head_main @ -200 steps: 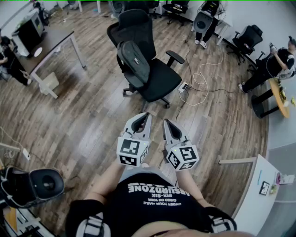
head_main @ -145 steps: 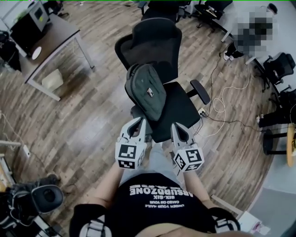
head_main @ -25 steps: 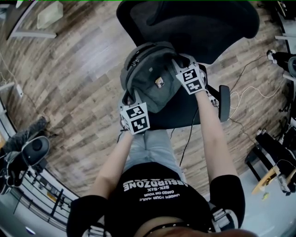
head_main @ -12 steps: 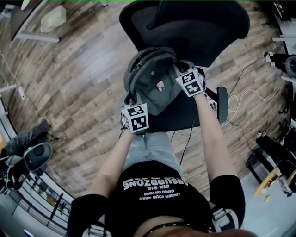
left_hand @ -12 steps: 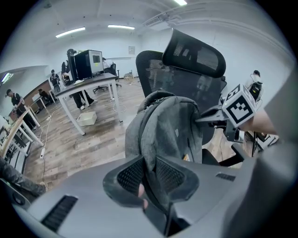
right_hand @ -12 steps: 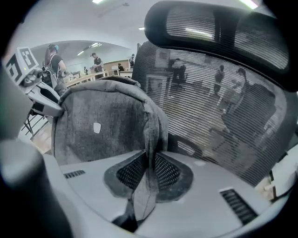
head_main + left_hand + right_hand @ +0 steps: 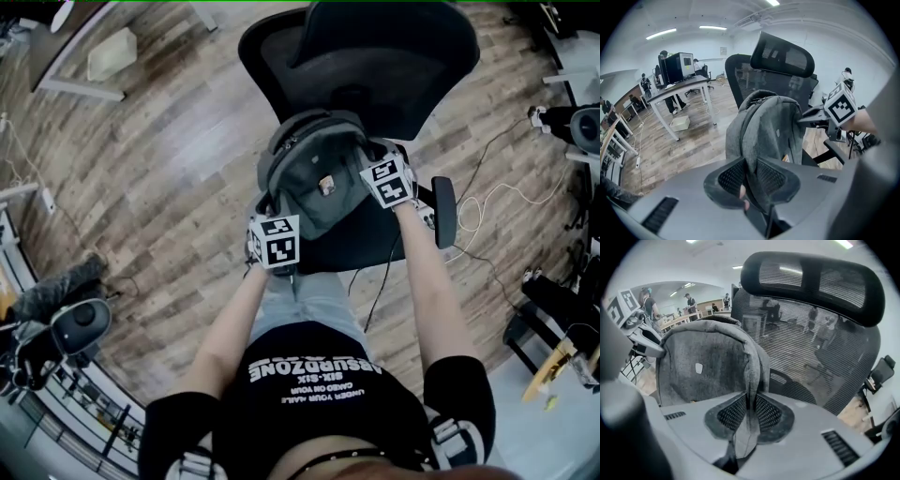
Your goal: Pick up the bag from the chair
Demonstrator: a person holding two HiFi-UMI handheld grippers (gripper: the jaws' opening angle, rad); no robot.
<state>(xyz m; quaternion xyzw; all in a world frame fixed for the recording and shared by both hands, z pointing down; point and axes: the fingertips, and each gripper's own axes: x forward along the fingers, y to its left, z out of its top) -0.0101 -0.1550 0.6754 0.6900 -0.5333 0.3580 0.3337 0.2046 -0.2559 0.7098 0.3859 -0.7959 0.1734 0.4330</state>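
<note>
A grey backpack [image 7: 317,173] stands upright on the seat of a black mesh office chair [image 7: 375,56], leaning toward its backrest. My left gripper [image 7: 265,208] is shut on the bag's near left edge; in the left gripper view the grey fabric [image 7: 761,131] runs down between the jaws [image 7: 749,176]. My right gripper [image 7: 375,157] is shut on the bag's right edge, and in the right gripper view a fold of the bag [image 7: 712,364] is pinched between its pads [image 7: 749,412]. The chair's headrest [image 7: 811,280] rises behind the bag.
The chair's right armrest [image 7: 442,211] sits beside my right arm. Cables [image 7: 487,187] trail over the wooden floor at the right. A desk [image 7: 679,89] with a white box [image 7: 678,123] under it stands to the left. Another chair [image 7: 80,323] is at the lower left.
Since the oldest frames I have walked up to the chair and both grippers have shut on the bag. Over the last second the bag and grippers shifted slightly.
</note>
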